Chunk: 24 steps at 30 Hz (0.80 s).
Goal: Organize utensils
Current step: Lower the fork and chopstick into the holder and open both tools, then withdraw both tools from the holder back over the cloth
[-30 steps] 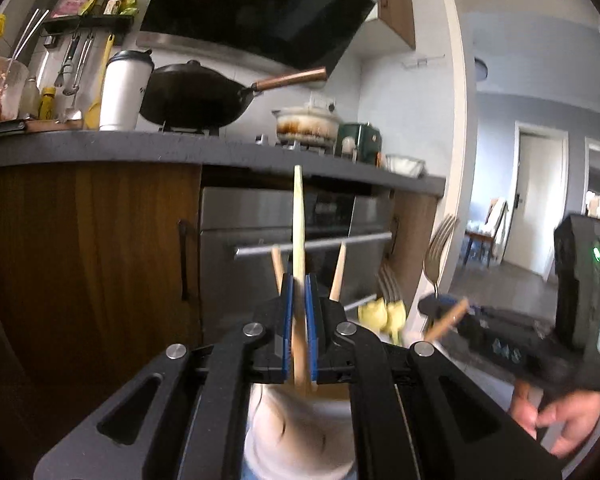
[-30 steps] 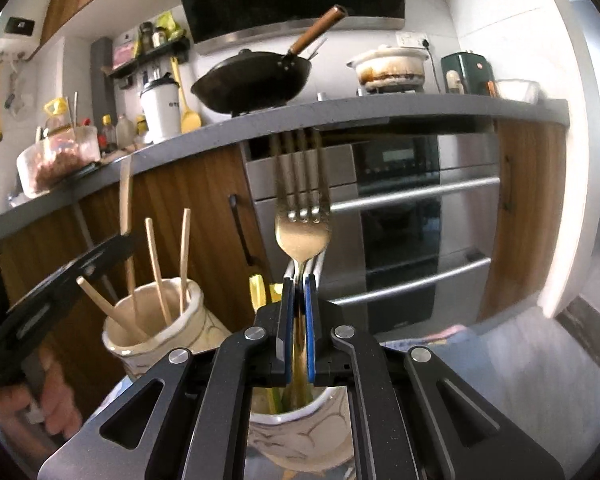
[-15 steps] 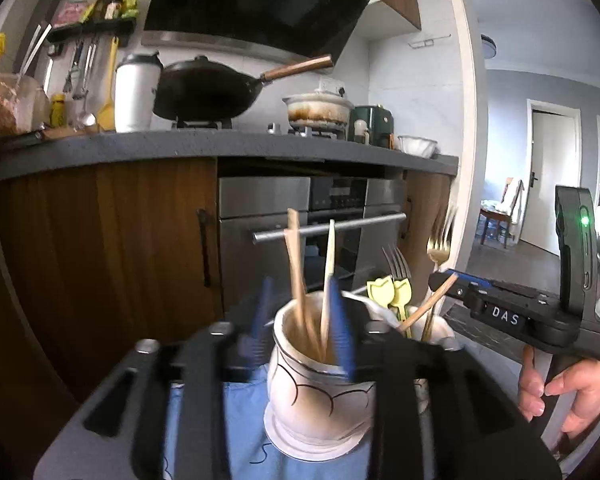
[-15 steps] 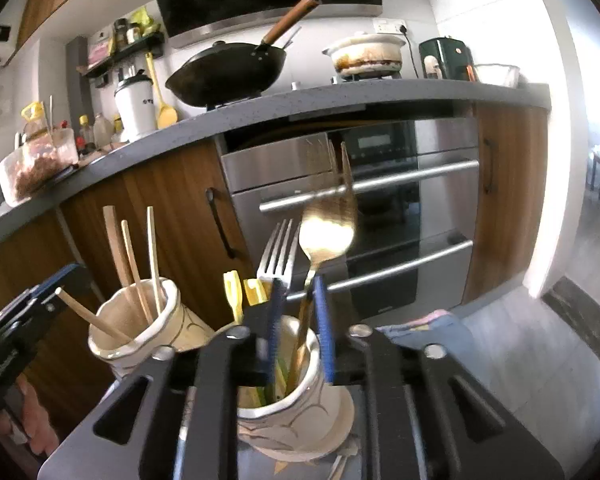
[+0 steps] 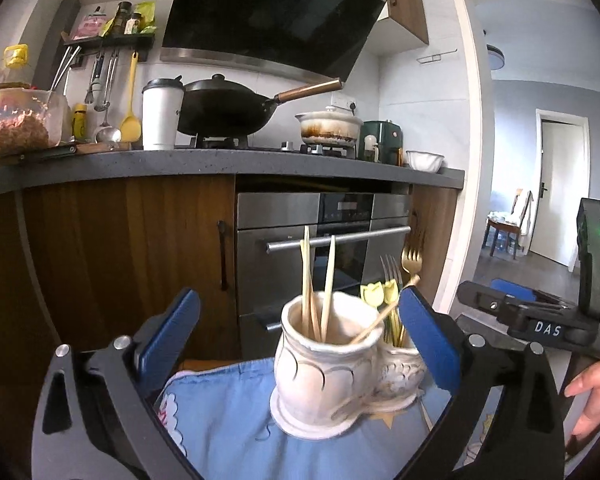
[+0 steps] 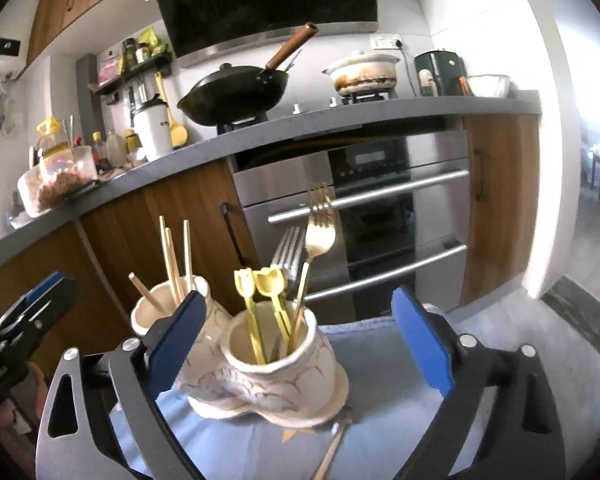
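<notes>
A white ceramic double-cup holder (image 5: 324,372) stands on a blue cloth (image 5: 228,420). Its left cup holds several wooden chopsticks (image 5: 328,280). Its right cup (image 6: 276,356) holds a gold fork (image 6: 320,236), a silver fork (image 6: 286,252) and yellow tulip-topped picks (image 6: 260,280). My left gripper (image 5: 300,336) is open and empty, its blue pads either side of the holder. My right gripper (image 6: 300,340) is open and empty, pulled back from the fork cup. The right gripper's body (image 5: 540,320) shows in the left wrist view. One utensil handle (image 6: 332,452) lies on the cloth in front.
Behind the table are wooden cabinets and a steel oven (image 5: 324,236). The grey counter (image 5: 220,160) carries a wok (image 5: 228,108), a white pot (image 5: 328,128), a tumbler (image 5: 162,114) and a food container (image 5: 16,124). A doorway (image 5: 556,184) opens at right.
Both grippers opened and drew back. The left one let go of a chopstick, the right one let go of the gold fork; both now stand in their cups.
</notes>
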Available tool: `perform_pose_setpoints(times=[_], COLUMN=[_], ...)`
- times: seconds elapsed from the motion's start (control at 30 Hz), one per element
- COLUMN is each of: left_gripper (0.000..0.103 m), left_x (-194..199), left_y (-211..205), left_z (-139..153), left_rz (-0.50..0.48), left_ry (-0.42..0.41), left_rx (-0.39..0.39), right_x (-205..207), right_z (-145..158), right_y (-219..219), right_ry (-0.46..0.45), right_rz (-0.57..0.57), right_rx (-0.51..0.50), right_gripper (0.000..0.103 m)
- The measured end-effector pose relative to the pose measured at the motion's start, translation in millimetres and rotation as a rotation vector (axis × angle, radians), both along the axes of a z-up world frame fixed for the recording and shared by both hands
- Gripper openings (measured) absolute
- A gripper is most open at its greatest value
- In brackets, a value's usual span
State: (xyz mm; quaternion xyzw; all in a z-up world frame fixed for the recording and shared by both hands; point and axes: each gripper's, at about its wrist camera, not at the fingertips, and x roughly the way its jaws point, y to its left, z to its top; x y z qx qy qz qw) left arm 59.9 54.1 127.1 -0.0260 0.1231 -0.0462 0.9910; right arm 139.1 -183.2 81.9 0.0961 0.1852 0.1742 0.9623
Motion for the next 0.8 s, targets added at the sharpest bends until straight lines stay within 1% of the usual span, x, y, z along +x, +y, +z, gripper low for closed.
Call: perform_pose_setpoints(times=[0.1,0.27,0.37,0.53,0.67,0.8], left_gripper=[0.098,0.098,0.098,0.098,0.098,0.098], left_x=[-7.1,-15.1,-17.2,-19.0,-22.5,-25.0], left_y=[0.4,3.0,-1.1,-13.6,-17.5,-18.7], left_z=[-2.2,-14.0,-28.4,-56.1,-75.7,-88.3], left_rz=[0.003,0.009,0.008,-0.012,-0.031,-0.040], left_ry=[0.013,0.055,0.090,0.161,0.202,0.222], left_rx=[-0.001,-0.030,-0.034,0.004,0.004,0.003], right_x=[-7.3,-15.3,-18.0,-22.0,-26.3,-27.6], right_z=[-2.8,-10.9,-20.6,-42.1,-59.0,-79.4], right_y=[-9.8,-26.2,-31.4,-36.2,-35.5,-27.7], right_ry=[0.012,0.052,0.083,0.149,0.191,0.238], right_rz=[-0.019,-0.059,-0.079,-0.104,-0.105,-0.097], right_rx=[0.011,0.024,0.015,0.000,-0.018,-0.059], right_gripper=[0.097,0.098,0.098,0.098,0.098,0.098])
